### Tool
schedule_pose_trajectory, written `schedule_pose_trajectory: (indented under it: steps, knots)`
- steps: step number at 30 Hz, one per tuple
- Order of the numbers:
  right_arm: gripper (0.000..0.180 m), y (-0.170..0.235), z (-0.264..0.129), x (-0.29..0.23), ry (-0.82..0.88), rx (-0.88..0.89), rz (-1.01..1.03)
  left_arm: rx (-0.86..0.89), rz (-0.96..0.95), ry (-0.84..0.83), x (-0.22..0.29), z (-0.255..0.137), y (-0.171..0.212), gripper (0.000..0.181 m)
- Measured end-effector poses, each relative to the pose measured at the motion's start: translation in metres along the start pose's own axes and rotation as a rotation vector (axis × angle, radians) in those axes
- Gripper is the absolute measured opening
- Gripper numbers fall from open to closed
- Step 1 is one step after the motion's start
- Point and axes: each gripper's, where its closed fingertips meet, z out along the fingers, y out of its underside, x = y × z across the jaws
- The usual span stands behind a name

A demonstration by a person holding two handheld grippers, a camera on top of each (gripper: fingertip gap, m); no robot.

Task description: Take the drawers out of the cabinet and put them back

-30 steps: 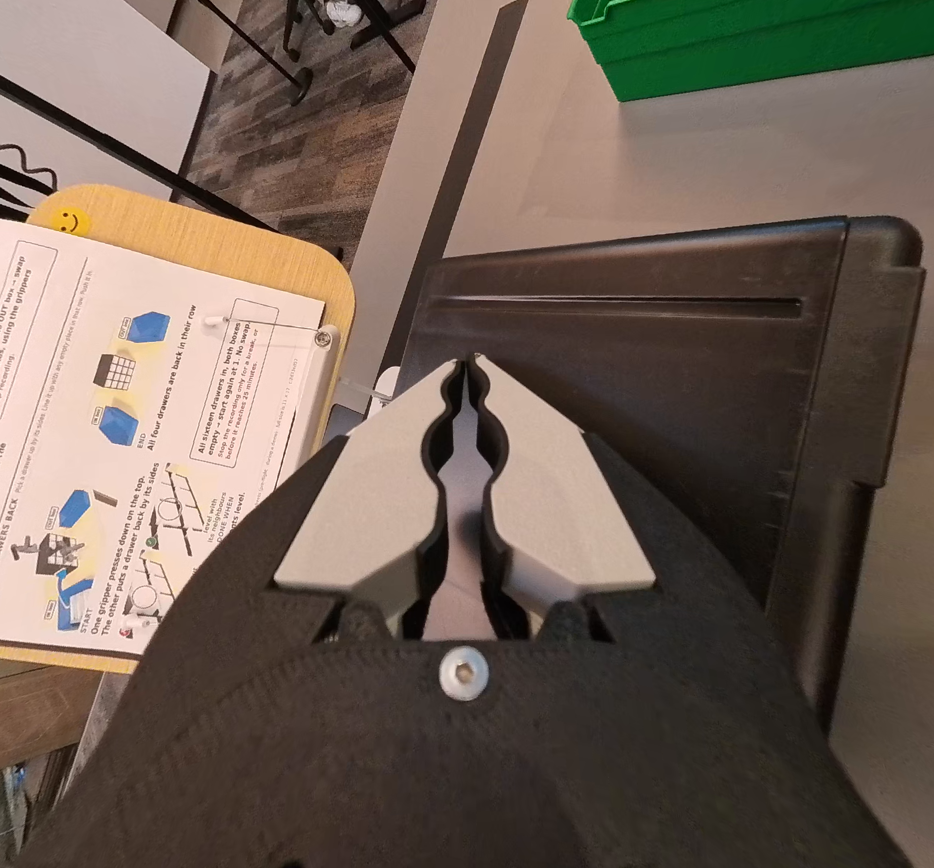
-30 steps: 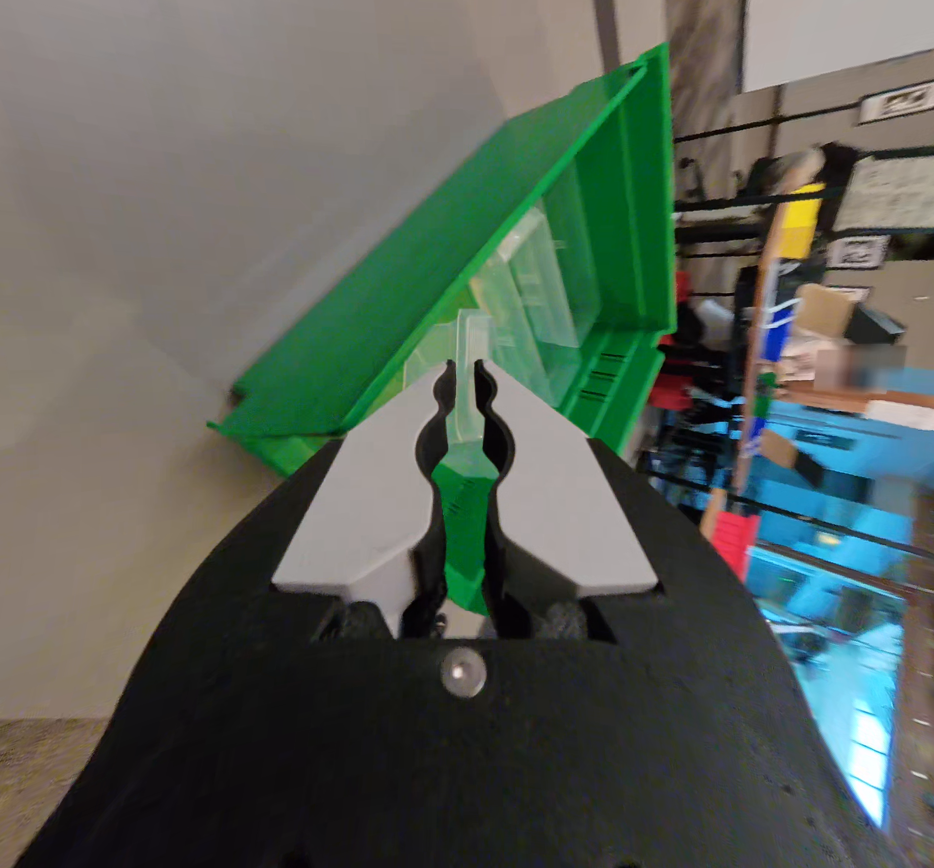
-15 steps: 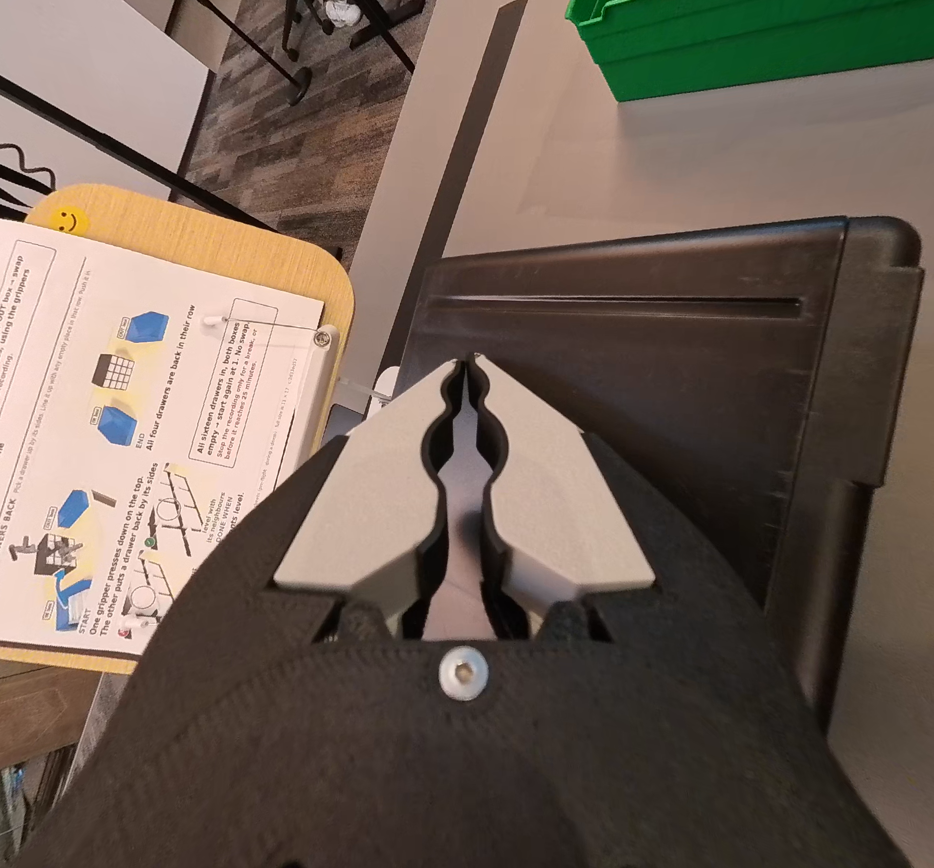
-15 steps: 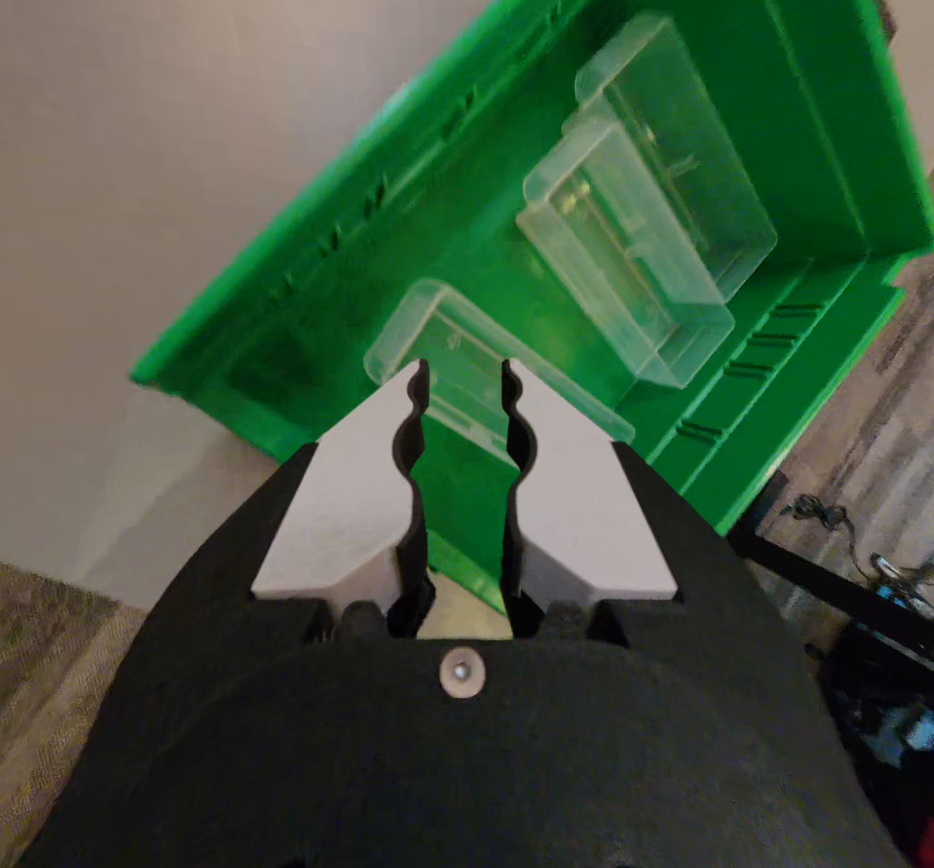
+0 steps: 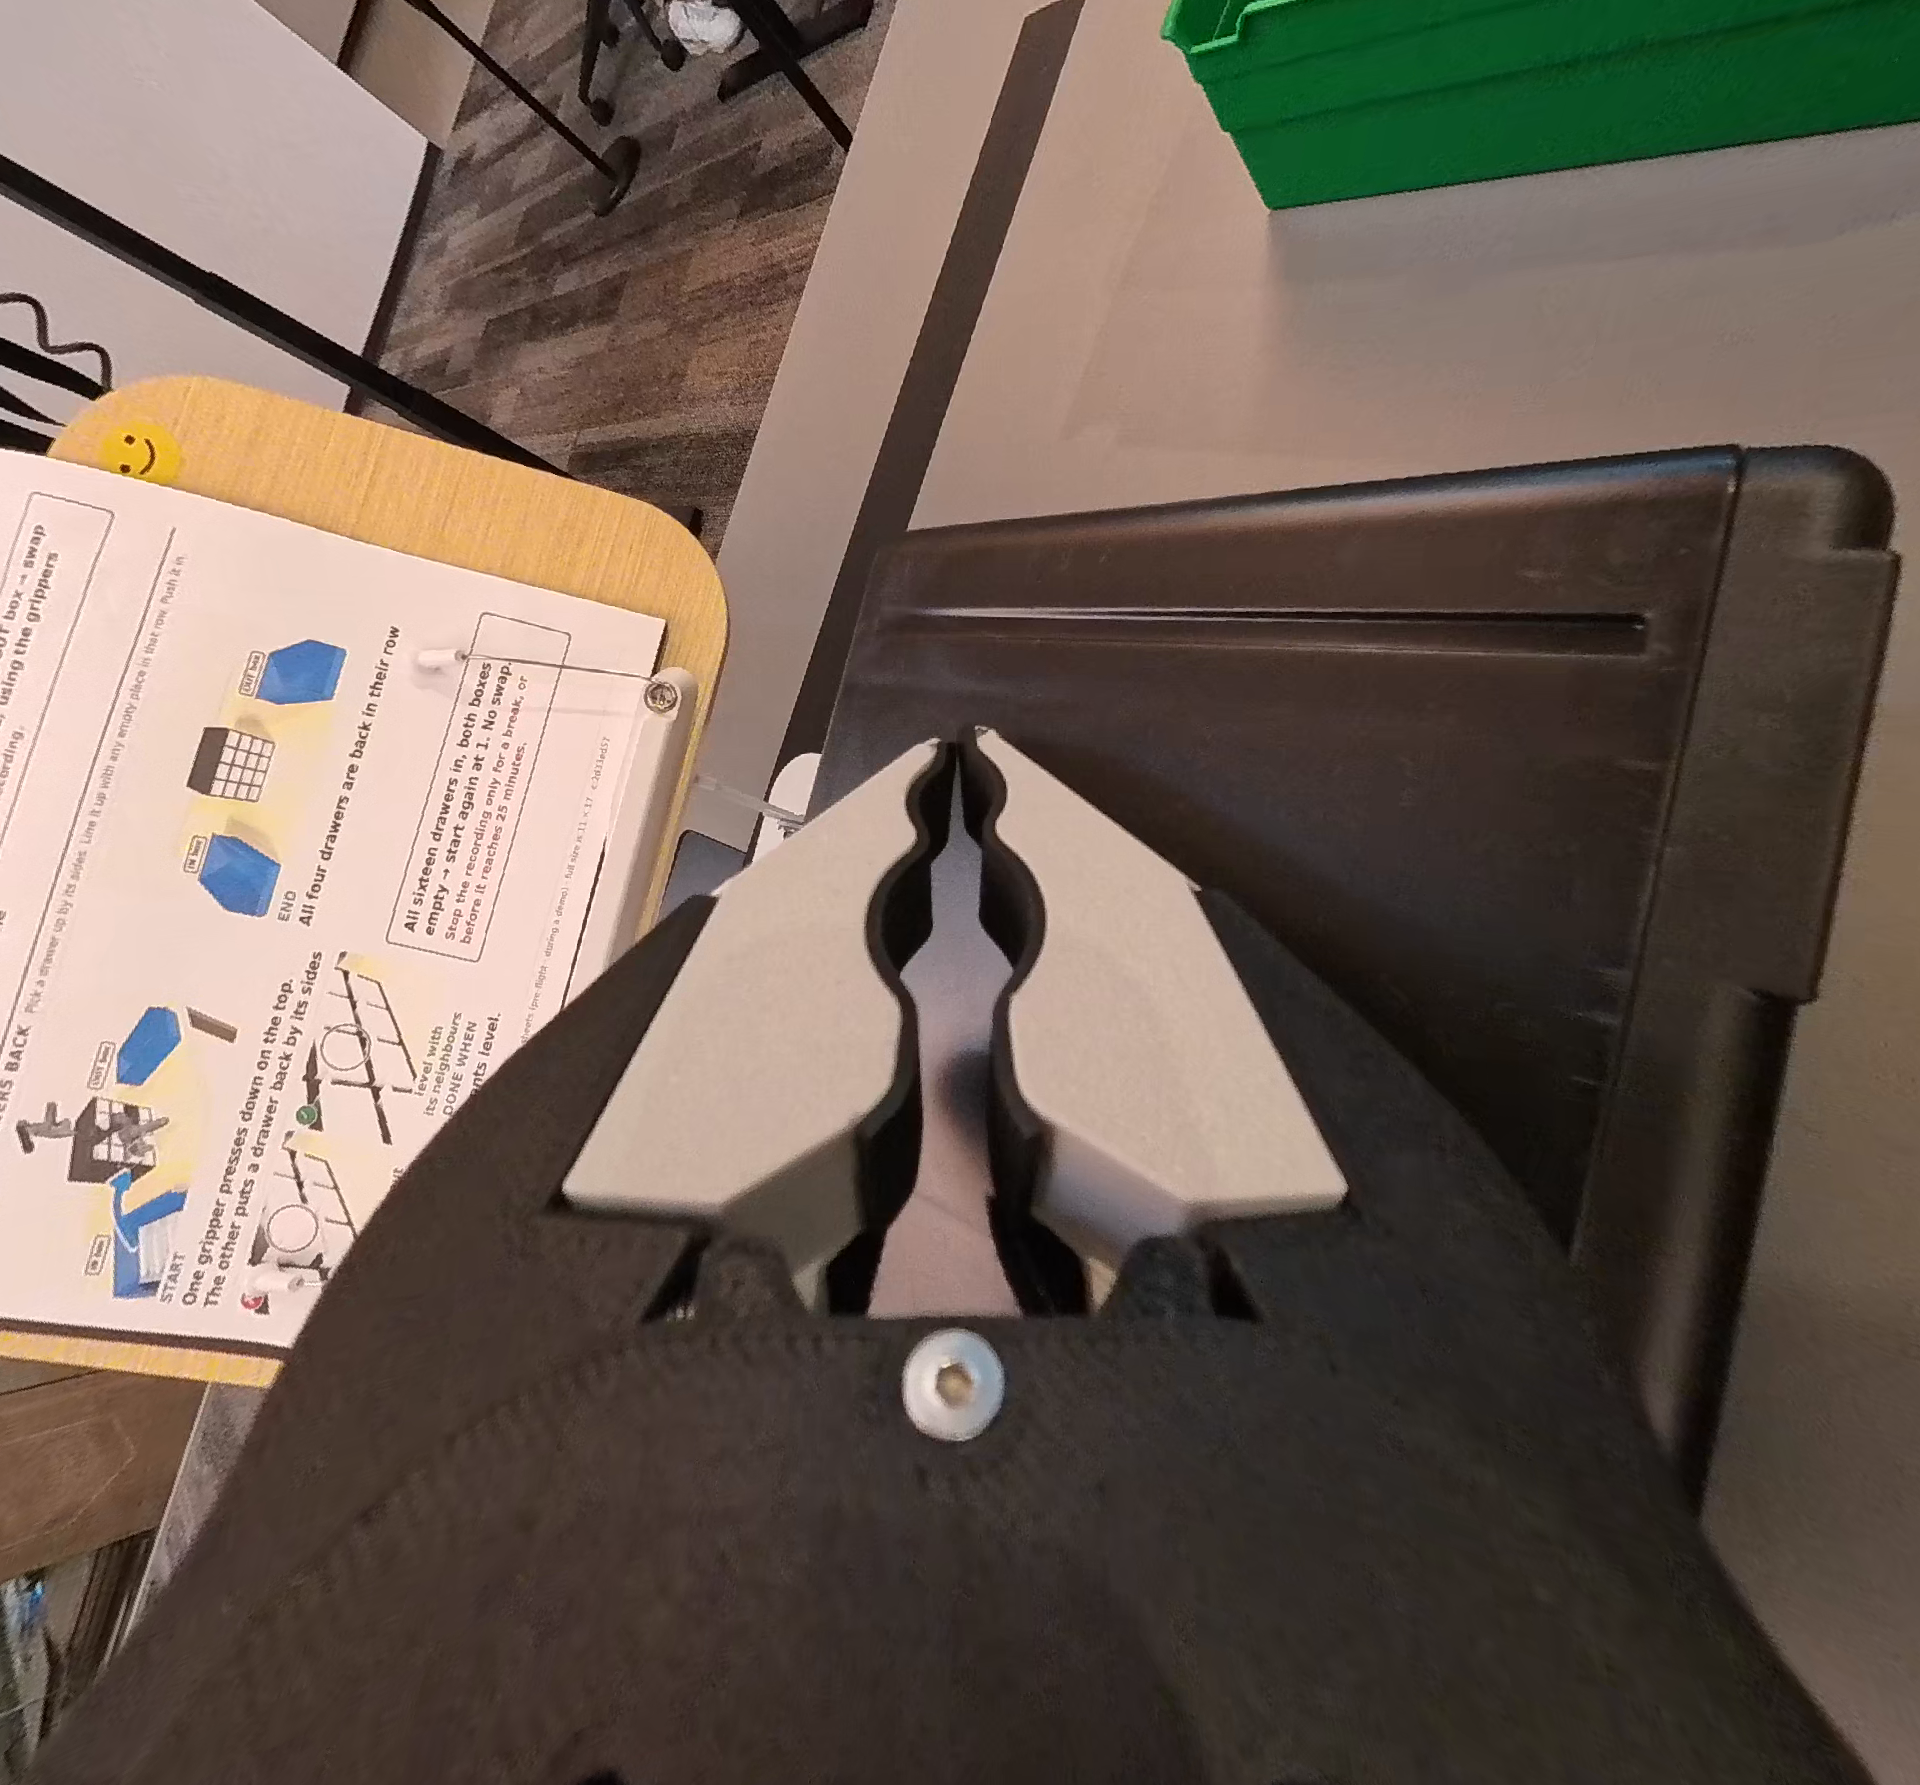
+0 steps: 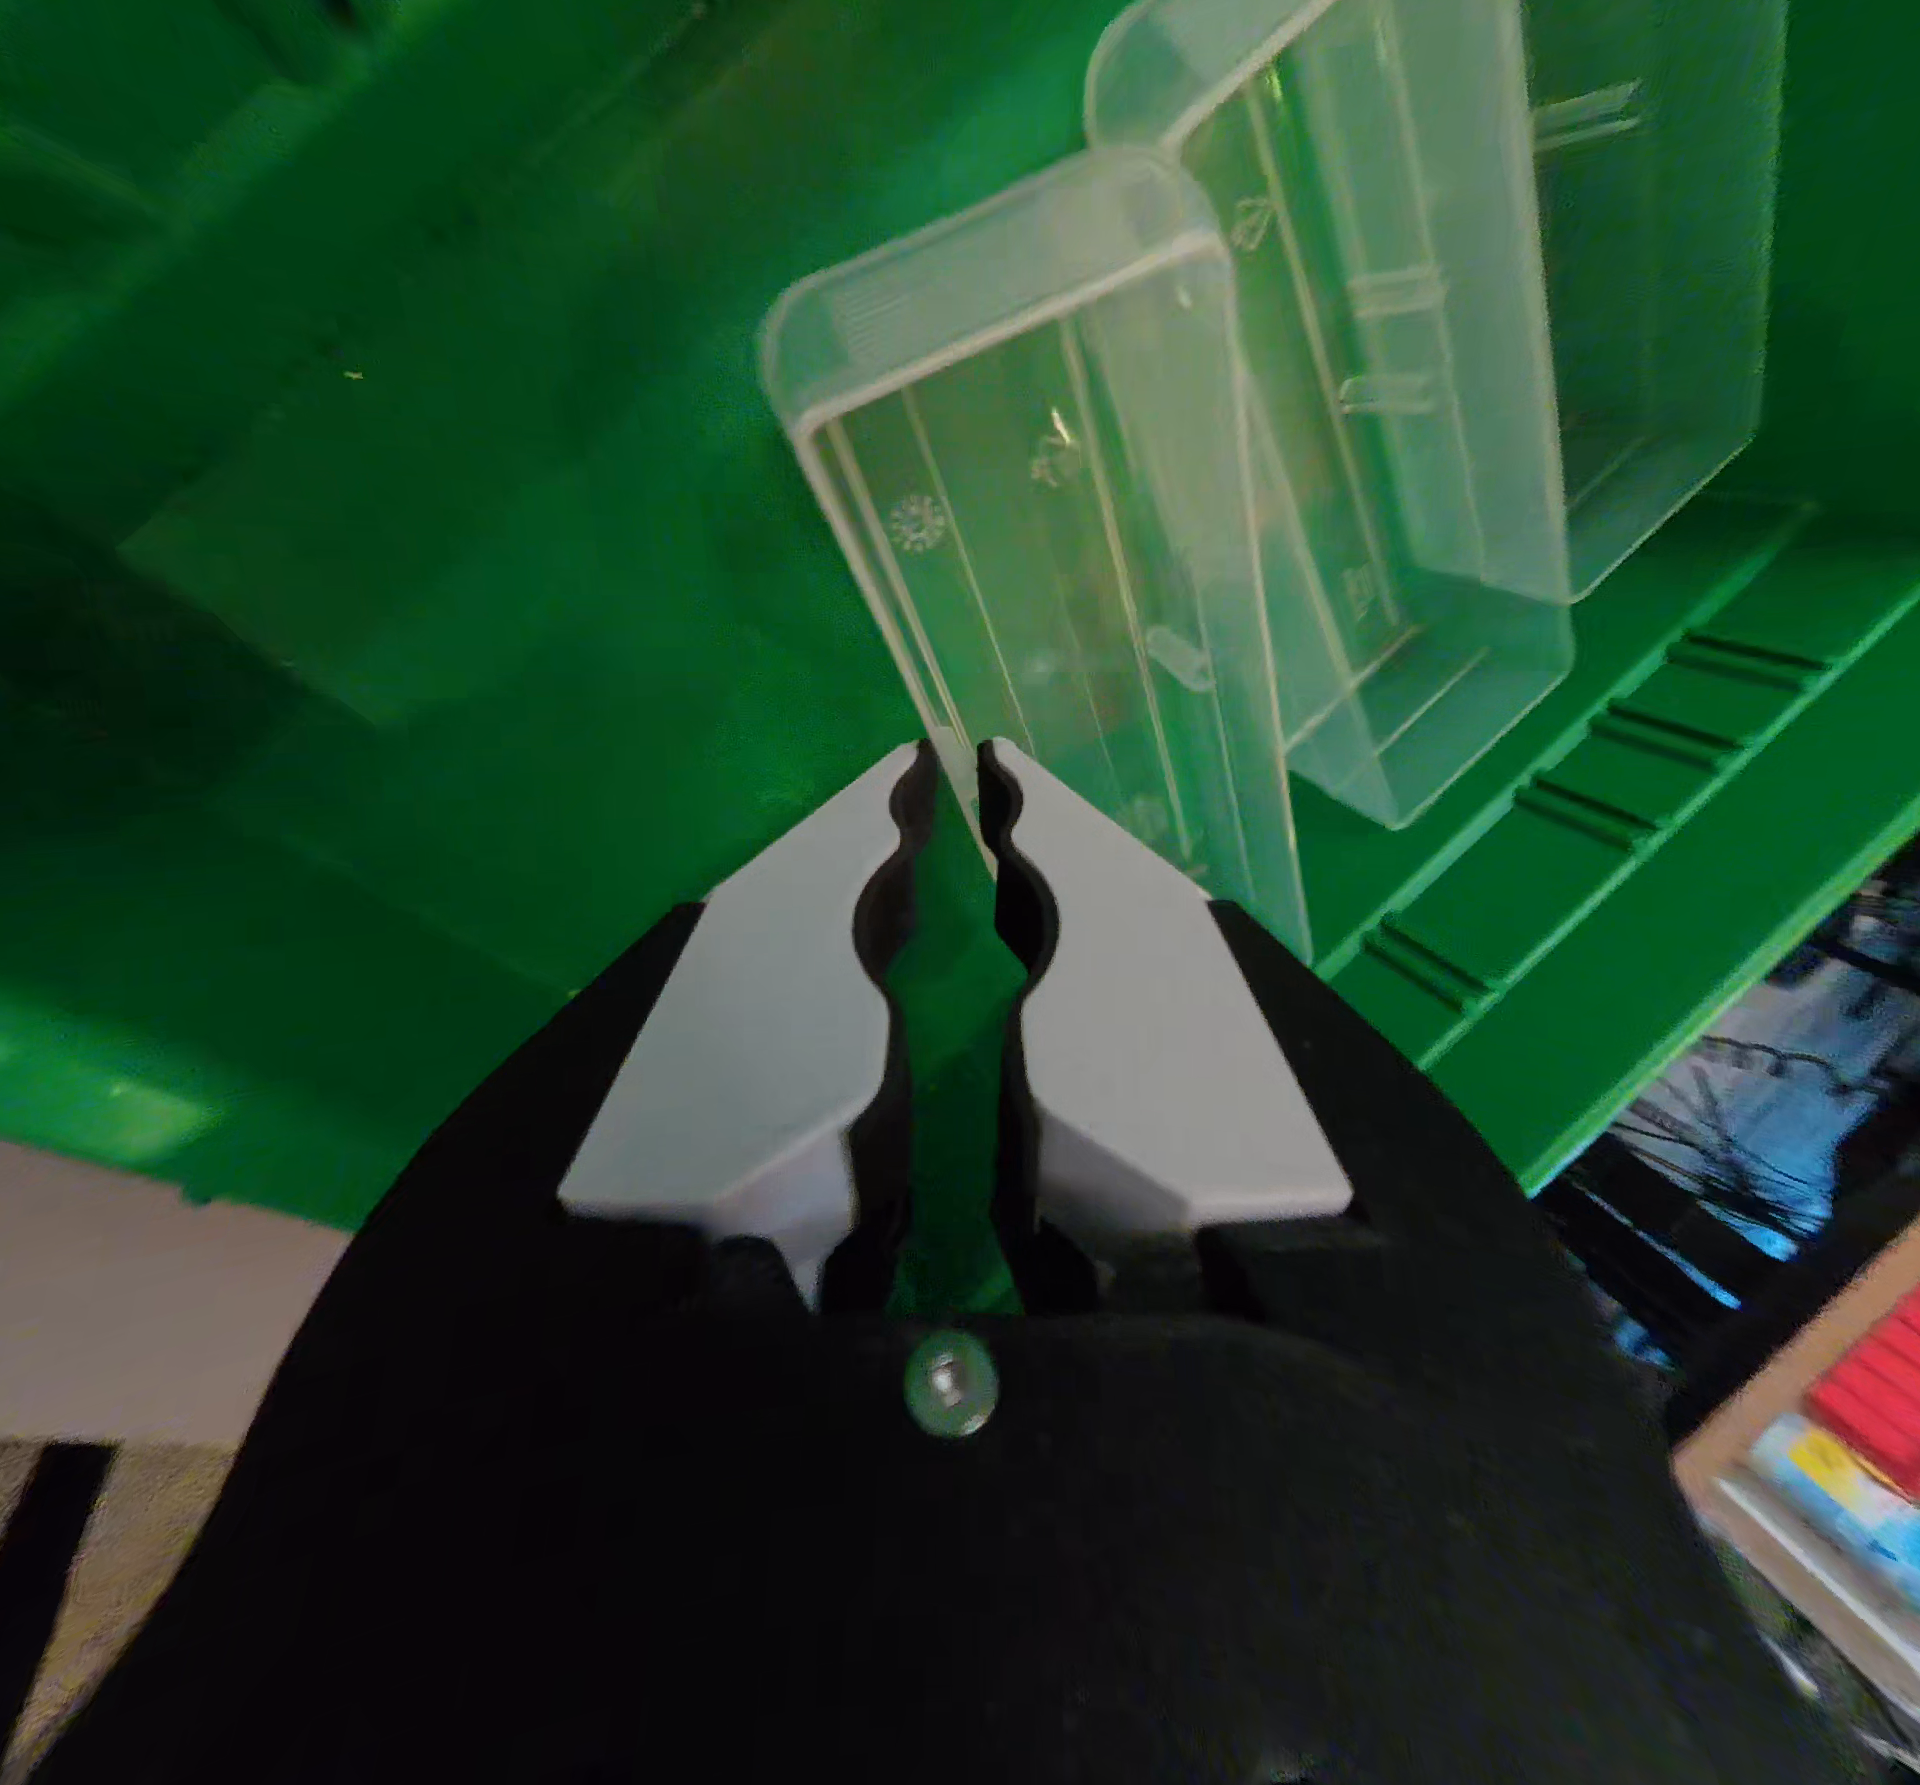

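The left claw has its two grey fingers drawn together with only a sliver between the tips and nothing held; it sits over the flat top of the black cabinet, which stands on the grey bench. At about 1 o'clock from the cabinet, well apart from it, a green bin rests on the bench with clear plastic showing inside. At 9 o'clock a printed instruction sheet lies on a small wooden side table.

In the right wrist view the right claw reaches into the green bin, its tips pinched on the thin side wall of a clear plastic drawer. That drawer stands tilted on the bin floor, and a second clear drawer at 1 o'clock overlaps its far end. At 4 o'clock, outside the bin, a cardboard box shows colourful contents.
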Motion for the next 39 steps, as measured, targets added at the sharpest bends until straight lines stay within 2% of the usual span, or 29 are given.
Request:
schedule_pose_trajectory:
  steps: [6,11,15,18,20,22,25,27,34,37,39]
  knots:
    - [0.023,0.006,0.005,0.02,0.091,-0.044,-0.008,0.0,0.001,-0.001,0.0,0.0,0.0,0.0]
    - [0.028,0.006,-0.025,0.028,0.177,0.0,0.024,0.0,0.001,-0.001,0.0,0.0,0.0,0.0]
    - [0.025,-0.052,-0.107,0.005,0.297,0.292,-0.035,0.0,0.0,-0.001,0.0,0.0,0.0,0.0]
    - [0.024,-0.119,-0.169,-0.059,0.368,0.556,-0.257,-0.001,-0.002,-0.001,0.0,0.0,0.0,0.0]
    - [0.027,-0.161,-0.193,-0.115,0.347,0.71,-0.388,-0.001,-0.002,-0.002,0.0,0.0,0.0,0.0]
    - [0.027,-0.192,-0.192,-0.166,0.324,0.778,-0.506,-0.001,-0.002,-0.003,0.0,0.0,0.0,0.0]
    - [0.029,-0.227,-0.172,-0.211,0.478,0.79,-0.71,0.0,0.0,-0.004,0.0,0.0,0.0,0.0]
    - [0.029,-0.245,-0.16,-0.228,0.544,0.812,-0.773,0.0,0.001,-0.004,0.0,0.0,0.0,0.0]
    - [0.026,-0.283,-0.124,-0.238,0.69,0.829,-0.833,0.0,0.002,-0.005,0.0,0.0,0.0,0.0]
    - [0.016,-0.29,-0.125,-0.235,0.739,0.868,-0.815,0.0,0.002,-0.006,-0.001,0.0,0.0,0.0]
    - [0.015,-0.289,-0.126,-0.235,0.723,0.874,-0.809,0.0,0.002,-0.005,-0.001,0.0,0.0,0.0]
